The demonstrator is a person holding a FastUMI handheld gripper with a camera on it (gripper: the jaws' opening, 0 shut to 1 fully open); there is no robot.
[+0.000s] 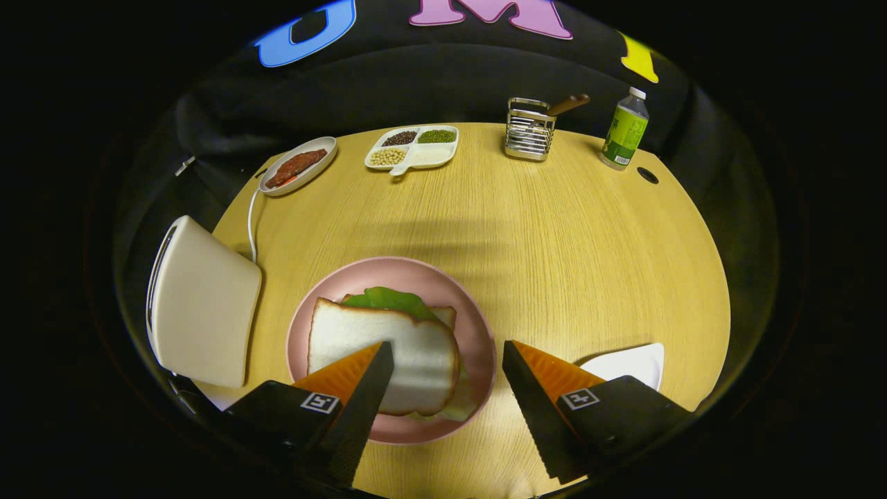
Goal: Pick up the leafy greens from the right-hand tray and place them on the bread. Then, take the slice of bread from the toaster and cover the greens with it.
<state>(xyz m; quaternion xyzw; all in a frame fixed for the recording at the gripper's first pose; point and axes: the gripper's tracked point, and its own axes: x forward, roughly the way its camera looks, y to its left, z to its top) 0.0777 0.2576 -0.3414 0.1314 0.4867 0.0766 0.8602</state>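
A pink plate (pixel 478 326) lies on the wooden table just ahead of my fingers. On it a white slice of bread (pixel 374 339) rests on top of the leafy greens (pixel 388 298), whose green edge sticks out behind the slice, with a lower slice's corner (pixel 445 315) showing beside it. My gripper (pixel 447 364) hovers open above the plate's near side, nothing between its fingers. The left finger overlaps the top slice's near edge in the view. A cream toaster (pixel 201 305) stands left of the plate. A white tray (pixel 627 364) lies to the right, beyond the right finger.
At the table's far side are an oval dish with red food (pixel 298 166), a divided dish of beans and seeds (pixel 414 147), a metal wire rack with a wooden handle (pixel 530 129) and a green-labelled bottle (pixel 626 132). A white cord (pixel 251 222) runs from the toaster.
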